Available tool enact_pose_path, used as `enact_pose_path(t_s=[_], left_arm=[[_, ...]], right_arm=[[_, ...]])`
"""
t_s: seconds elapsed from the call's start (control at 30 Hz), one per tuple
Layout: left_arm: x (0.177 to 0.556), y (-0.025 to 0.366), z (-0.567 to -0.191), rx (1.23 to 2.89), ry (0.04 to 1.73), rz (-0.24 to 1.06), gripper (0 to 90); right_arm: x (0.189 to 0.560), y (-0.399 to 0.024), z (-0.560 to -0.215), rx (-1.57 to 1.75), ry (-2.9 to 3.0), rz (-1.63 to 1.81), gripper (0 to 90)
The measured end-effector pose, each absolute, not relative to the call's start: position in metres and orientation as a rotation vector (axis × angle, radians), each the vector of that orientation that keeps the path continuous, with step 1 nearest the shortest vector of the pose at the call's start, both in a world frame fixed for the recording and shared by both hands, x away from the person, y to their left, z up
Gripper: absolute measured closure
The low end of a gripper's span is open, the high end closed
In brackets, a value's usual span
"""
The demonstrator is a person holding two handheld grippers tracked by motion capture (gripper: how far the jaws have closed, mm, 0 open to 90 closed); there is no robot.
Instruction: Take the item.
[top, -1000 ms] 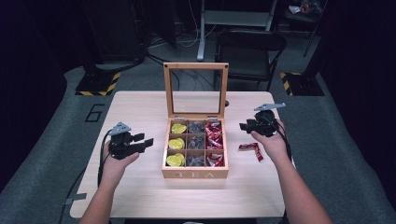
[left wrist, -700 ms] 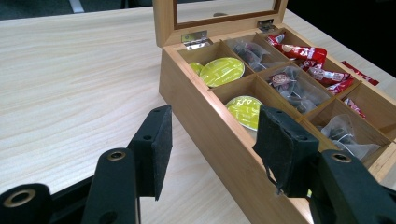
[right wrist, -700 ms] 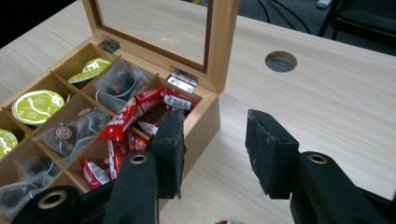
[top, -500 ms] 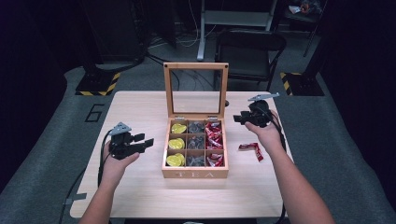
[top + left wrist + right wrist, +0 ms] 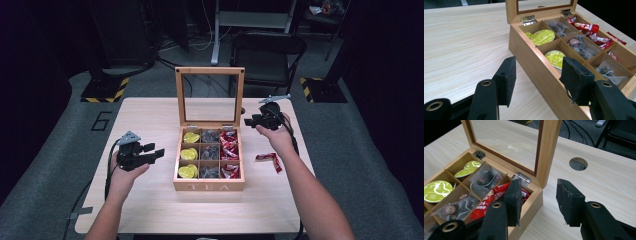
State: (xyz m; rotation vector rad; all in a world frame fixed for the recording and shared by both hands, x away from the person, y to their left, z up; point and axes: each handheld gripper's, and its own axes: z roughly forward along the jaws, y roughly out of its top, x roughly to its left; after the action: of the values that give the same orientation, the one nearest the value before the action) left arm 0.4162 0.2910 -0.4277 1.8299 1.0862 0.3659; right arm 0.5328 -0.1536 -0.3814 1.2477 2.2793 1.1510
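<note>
A wooden tea box [image 5: 209, 186] stands mid-table with its glass lid [image 5: 210, 95] upright. Its left column holds yellow-green capsules [image 5: 544, 37], the middle column clear tea bags [image 5: 579, 43], the right column red packets [image 5: 485, 203]. One red packet [image 5: 269, 160] lies on the table to the box's right. My left gripper [image 5: 154, 150] hovers left of the box, open, its jaws [image 5: 539, 80] framing the box's near wall without touching it. My right gripper [image 5: 248, 121] is open by the box's back right corner [image 5: 541, 202], level with the lid's right post, nothing between its pads.
The light wooden table [image 5: 150, 115] has bare room left of the box and along the front. A round cable hole [image 5: 578, 163] sits behind the lid's right side. A black chair [image 5: 267, 55] stands beyond the far edge. Cables trail from both grippers.
My right gripper has moved away from the loose red packet, farther back and leftward to the box's back right corner. The left hand has stayed put.
</note>
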Motion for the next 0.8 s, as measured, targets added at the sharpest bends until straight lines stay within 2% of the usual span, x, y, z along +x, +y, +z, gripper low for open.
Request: enact_pose_path(t_s=[0.8], left_arm=[[0.417,0.293,-0.429,1.829,1.090,0.368,46.1]], right_arm=[[0.566,-0.132,-0.402,1.254,2.292,1.110,55.9]])
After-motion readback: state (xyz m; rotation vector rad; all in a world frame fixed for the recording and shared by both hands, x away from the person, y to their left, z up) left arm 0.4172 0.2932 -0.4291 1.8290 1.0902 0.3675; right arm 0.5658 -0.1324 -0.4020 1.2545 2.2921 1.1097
